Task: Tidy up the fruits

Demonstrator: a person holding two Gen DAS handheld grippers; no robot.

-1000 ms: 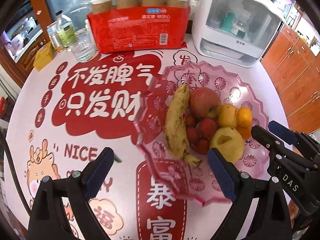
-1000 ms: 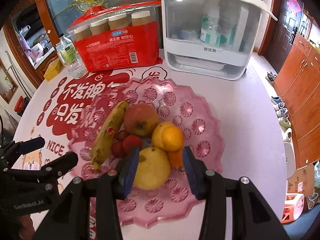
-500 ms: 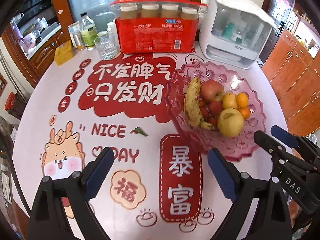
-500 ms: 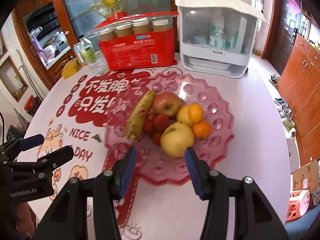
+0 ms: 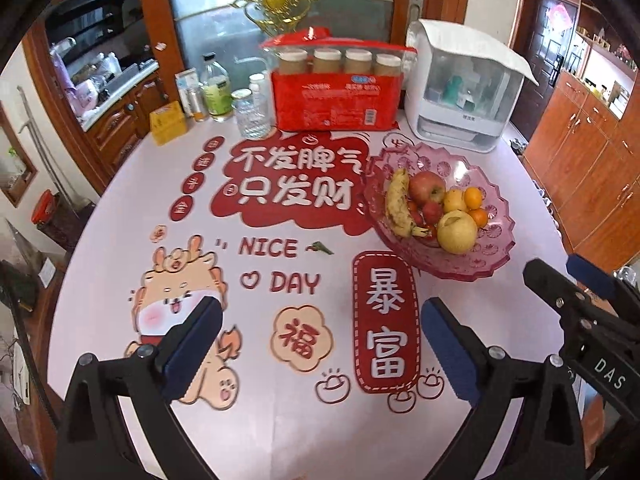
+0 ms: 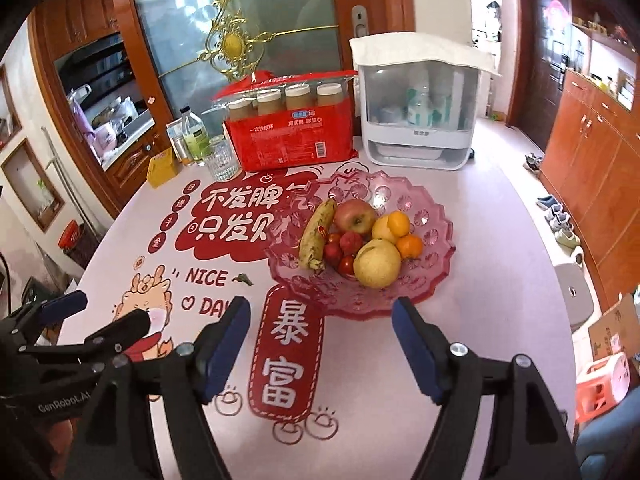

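Note:
A pink glass fruit bowl [image 5: 496,200] [image 6: 440,224] stands on the printed table. It holds a spotted banana [image 5: 397,204] [image 6: 318,232], a red apple [image 5: 427,187] [image 6: 355,216], a yellow pear [image 5: 457,232] [image 6: 377,263], oranges [image 5: 473,199] [image 6: 410,247] and small red fruits [image 6: 351,242]. My left gripper [image 5: 320,352] hangs over the table well short of the bowl, its jaws opening wide with nothing between them. The right gripper [image 6: 322,344] is just in front of the bowl, its jaws opening, also empty. Each gripper shows at the edge of the other's view.
At the table's back stand a red pack of cups [image 5: 334,96], a white cabinet appliance [image 5: 460,92], a glass [image 5: 250,118], bottles [image 5: 216,88] and a yellow box [image 5: 168,123]. Wooden cabinets [image 5: 592,152] line the right side. A cardboard box and pink stool [image 6: 604,376] sit on the floor.
Both grippers have pulled back and up from the bowl. The right gripper's jaws, close beside the pear before, have spread apart. The pear stays in the bowl.

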